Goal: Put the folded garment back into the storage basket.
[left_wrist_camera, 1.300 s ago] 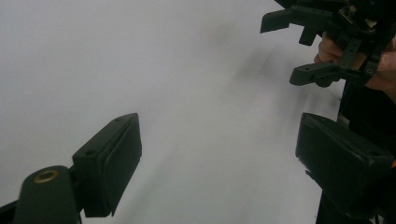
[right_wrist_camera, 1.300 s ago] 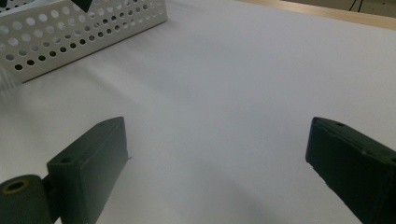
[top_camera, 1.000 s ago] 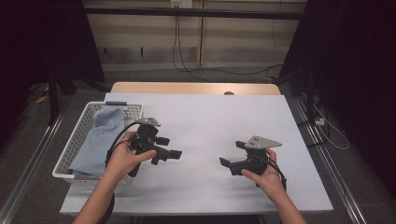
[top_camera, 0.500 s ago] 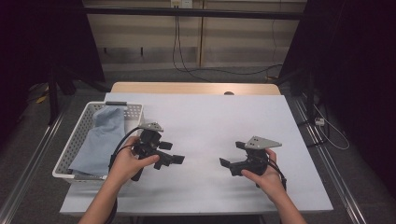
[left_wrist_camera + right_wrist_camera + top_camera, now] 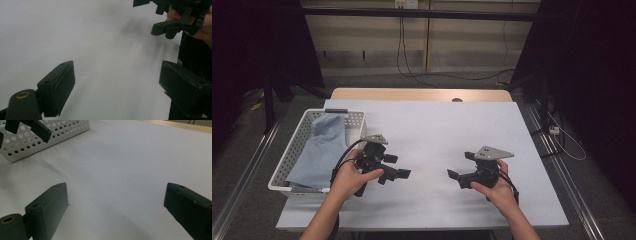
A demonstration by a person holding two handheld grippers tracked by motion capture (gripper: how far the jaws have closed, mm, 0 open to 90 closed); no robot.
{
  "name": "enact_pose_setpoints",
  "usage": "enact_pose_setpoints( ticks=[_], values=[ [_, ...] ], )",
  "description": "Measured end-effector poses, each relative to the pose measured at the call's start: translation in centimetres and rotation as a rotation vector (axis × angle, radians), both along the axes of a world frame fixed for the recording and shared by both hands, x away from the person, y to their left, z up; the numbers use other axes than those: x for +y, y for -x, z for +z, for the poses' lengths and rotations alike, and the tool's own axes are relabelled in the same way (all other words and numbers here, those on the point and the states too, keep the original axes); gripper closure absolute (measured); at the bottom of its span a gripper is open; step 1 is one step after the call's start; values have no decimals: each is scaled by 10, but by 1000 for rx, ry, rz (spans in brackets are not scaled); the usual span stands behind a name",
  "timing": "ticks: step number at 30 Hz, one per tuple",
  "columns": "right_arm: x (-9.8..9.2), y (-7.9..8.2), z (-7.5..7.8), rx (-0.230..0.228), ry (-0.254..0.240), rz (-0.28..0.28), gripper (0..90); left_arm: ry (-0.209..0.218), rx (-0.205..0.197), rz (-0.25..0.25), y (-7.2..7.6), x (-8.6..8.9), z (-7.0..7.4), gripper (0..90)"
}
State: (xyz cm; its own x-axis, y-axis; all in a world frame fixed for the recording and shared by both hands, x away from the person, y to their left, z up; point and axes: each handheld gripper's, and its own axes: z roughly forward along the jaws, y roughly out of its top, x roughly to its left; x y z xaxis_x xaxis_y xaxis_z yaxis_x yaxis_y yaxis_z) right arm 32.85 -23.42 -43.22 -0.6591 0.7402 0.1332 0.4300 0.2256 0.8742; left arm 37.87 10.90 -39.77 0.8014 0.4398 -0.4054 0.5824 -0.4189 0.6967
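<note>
The cloth (image 5: 319, 150) lies in the basket (image 5: 287, 162) at the table's (image 5: 437, 125) left edge. Both grippers, left (image 5: 398, 166) and right (image 5: 458, 166), hover mid-table, jaws wide apart and empty.

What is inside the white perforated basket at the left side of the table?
Inside the white perforated plastic basket lies a crumpled light blue cloth. It covers most of the floor, so anything beneath it cannot be seen.

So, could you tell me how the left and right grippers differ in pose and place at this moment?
The left gripper sits beside the white basket, while the right gripper is out over bare table. The left's jaws point toward the right side of the high view, the right's toward the left. Both are hand-held, open and empty.
</note>
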Motion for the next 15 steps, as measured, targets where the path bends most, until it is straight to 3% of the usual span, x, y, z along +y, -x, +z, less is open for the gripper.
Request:
enact_pose_setpoints(
  ticks=[15],
  values=[
    [2,1,-2,5,9,6,50,-23,-4,-11,3,-2,-11,130]
  ],
)
